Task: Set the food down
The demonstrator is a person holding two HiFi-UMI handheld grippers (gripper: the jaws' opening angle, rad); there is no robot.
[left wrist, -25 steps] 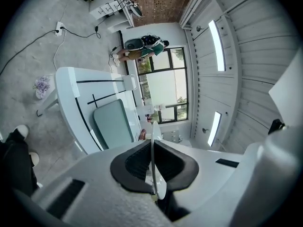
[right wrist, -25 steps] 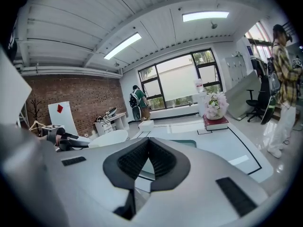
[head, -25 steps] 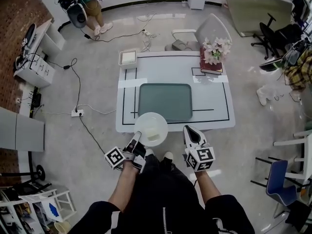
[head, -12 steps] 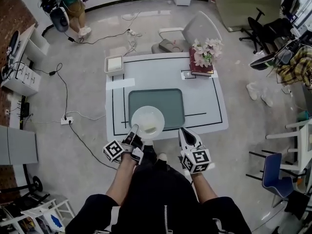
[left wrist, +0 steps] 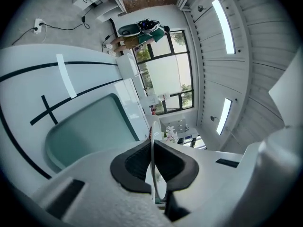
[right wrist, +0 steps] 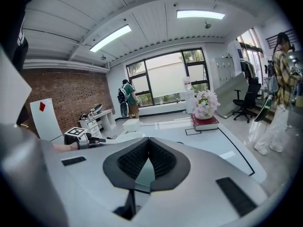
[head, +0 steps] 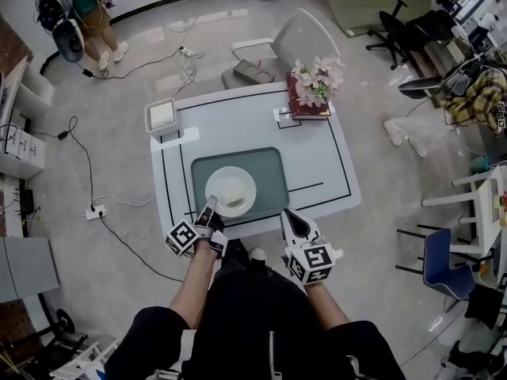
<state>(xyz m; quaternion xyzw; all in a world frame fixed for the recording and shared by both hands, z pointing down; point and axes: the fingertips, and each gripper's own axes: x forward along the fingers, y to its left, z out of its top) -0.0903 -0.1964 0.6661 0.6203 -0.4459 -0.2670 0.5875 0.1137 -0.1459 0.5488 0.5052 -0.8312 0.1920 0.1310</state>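
Nearest to the camera, both bare forearms reach forward from the body, almost parallel, toward the near edge of the white table [head: 325, 172]. The left gripper [head: 209, 209] points up and a little to the right, and its marker cube sits out to the left side. In the left gripper view the table stands along the left and the ceiling along the right, so this gripper is rolled onto its side. Its jaws pinch the near rim of a white plate [head: 226, 182], which shows there as a thin edge between the black pads [left wrist: 137, 162].

The right gripper [head: 287, 215] is just beside the table edge, well apart from the plate. Its jaws are pressed together with nothing between them.

The plate, with a pale piece of food [head: 235, 200] on it, lies over the near left part of the green tray [head: 269, 172]. Whether it already rests on the tray I cannot tell.

Farther away, a red book [head: 310, 109] with flowers [head: 317, 74] on it is at the far right corner, and a white box [head: 162, 115] at the far left corner. Behind the table is a chair [head: 293, 42], and a person [head: 75, 6] stands at the far left.
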